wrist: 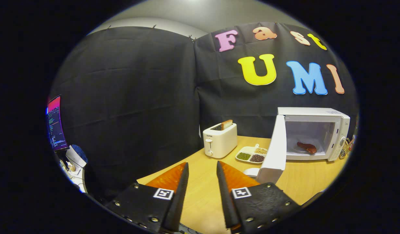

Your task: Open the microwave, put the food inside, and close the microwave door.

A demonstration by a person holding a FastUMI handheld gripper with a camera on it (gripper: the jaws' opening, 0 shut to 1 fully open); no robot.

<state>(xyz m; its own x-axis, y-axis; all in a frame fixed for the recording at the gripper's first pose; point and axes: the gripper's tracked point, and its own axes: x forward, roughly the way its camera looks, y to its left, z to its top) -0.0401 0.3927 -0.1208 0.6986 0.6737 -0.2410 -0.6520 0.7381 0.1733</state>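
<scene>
Microwave (312, 133) door (273, 146) open, food (307, 147) inside | gripper (202, 170) spread, holding nothing

The camera rides on the gripper (202, 169), just behind its parted, empty fingers, looking forward and slightly down over the table (200, 201). It stands well back: the open microwave (312, 133) lies far beyond the jaws, off right.
</scene>
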